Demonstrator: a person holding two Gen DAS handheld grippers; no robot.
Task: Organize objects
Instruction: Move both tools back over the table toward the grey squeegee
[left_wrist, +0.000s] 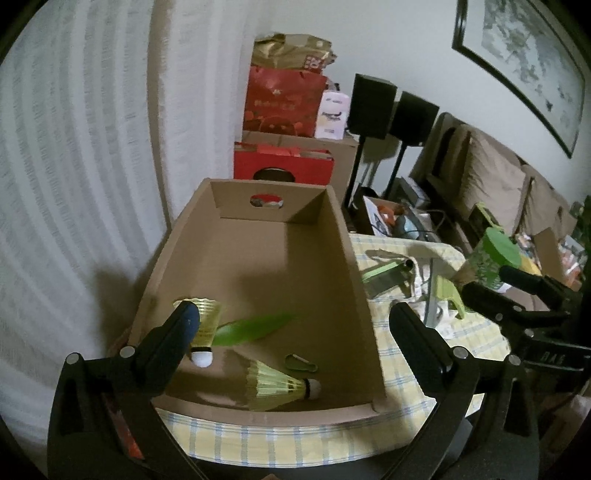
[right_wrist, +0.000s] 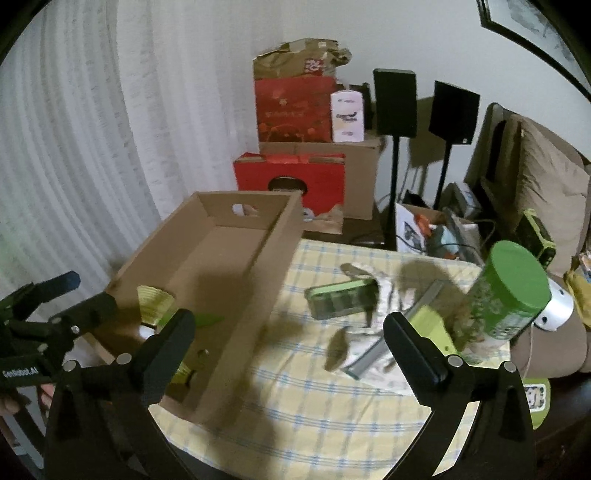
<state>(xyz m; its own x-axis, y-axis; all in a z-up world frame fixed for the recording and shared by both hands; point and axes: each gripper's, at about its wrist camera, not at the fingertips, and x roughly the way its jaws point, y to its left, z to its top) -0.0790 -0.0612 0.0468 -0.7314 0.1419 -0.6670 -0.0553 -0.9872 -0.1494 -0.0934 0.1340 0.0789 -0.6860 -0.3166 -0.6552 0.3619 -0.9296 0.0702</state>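
At the frame's bottom, the left gripper (left_wrist: 295, 328) is hovering wide open and empty over the cardboard box (left_wrist: 354, 266), where two shuttlecocks (left_wrist: 277, 384) are lying. The right gripper (right_wrist: 291, 332) is gaping empty above the counter (right_wrist: 295, 413), canister (right_wrist: 506, 299) at right.

Brown cardboard box (left_wrist: 258, 266) holds yellow-green shuttlecocks (left_wrist: 275, 386); yellow-and-blue checked tablecloth (right_wrist: 314, 406); green-lidded canister (right_wrist: 506, 295); black fingers (left_wrist: 417, 339).

Shuttlecock (left_wrist: 204, 334), lower left: partly hidden behind left gripper finger (left_wrist: 173, 341). Framed picture (left_wrist: 524, 66), upper right: cut off by edge. Small dark object (right_wrist: 336, 349) on tablecloth (right_wrist: 295, 406), centre: blurred, unidentifiable.
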